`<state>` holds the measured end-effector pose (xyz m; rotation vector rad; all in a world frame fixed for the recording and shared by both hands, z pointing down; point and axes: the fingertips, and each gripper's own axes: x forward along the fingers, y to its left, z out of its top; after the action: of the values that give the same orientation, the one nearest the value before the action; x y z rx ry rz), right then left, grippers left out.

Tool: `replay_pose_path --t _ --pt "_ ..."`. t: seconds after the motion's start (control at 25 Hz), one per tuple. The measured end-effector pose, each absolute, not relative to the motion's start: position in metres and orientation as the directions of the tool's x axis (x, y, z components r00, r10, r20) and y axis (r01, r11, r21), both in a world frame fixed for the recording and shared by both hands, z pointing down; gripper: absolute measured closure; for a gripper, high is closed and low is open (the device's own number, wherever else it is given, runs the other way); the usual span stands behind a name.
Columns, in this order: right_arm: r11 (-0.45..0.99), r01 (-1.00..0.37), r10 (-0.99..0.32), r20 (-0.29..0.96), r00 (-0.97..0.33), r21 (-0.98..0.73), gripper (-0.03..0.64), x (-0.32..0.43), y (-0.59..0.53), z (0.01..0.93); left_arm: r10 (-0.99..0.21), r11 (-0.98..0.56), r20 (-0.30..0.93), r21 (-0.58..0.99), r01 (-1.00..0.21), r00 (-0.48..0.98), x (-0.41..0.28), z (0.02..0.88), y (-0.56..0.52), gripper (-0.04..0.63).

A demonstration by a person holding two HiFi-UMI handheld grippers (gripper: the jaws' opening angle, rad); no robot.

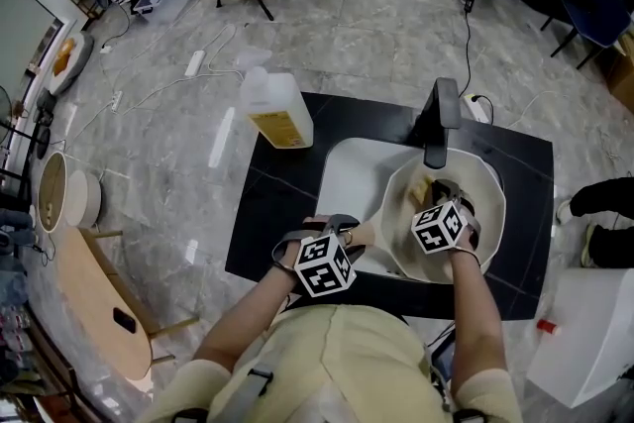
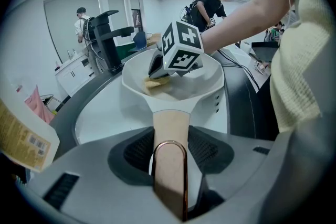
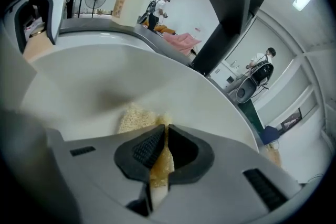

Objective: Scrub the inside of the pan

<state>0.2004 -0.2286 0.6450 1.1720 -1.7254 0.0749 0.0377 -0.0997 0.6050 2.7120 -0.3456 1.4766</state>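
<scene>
**Tool state.** The left tool [image 2: 170, 161] is closed on the handle [image 2: 170, 126] of the pan [image 2: 210, 78]. Its pads sit on both sides of the wooden shaft, just ahead of the copper loop. The right tool [image 3: 161, 145] is closed on a yellow sponge [image 3: 135, 115]. The sponge sticks out ahead of the jaws and lies against the pan's inner wall. The pan sits in the sink [image 1: 347, 175], directly ahead of the left tool, and the right tool is inside it.

**Procedure (judged).**
- Grip the handle firmly so the pan neither turns nor slides.
- Press the sponge flat to the white surface.
- Work in overlapping strokes across the floor and up the walls.
- Let only the sponge touch the pan, because the jaw tips are close to the surface.

**Surroundings.** The black faucet [image 1: 442, 119] stands just beyond the right tool, over the pan's far rim. It is likely to limit strokes on that side. A bottle [image 1: 276, 110] stands at the far corner of the desk [image 1: 277, 223], left of the left tool and well apart. People in the background are well apart.
</scene>
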Motion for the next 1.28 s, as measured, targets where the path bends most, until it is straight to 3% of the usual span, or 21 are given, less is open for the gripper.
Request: replay_pose_path --t 0.36,0.68,1.0,1.28 --pt "0.465 -0.685 -0.611 0.763 0.21 0.561 0.58 0.254 -0.221 0.649 -0.175 -0.975 0.834 -0.072 -0.211 0.524 0.037 0.605 -0.1 0.393" --pt "0.503 -0.616 -0.513 0.783 0.351 0.606 0.58 0.284 -0.196 0.652 -0.172 -0.975 0.835 -0.069 -0.212 0.523 0.037 0.605 -0.1 0.393" --pt "0.639 -0.532 -0.368 0.828 0.422 0.555 0.581 0.292 -0.16 0.658 -0.168 -0.975 0.835 -0.063 -0.212 0.524 0.037 0.604 -0.1 0.393" --pt "0.746 -0.529 -0.211 0.897 0.389 0.405 0.581 0.281 -0.126 0.662 -0.169 -0.975 0.835 -0.065 -0.211 0.524 0.037 0.603 -0.1 0.393"
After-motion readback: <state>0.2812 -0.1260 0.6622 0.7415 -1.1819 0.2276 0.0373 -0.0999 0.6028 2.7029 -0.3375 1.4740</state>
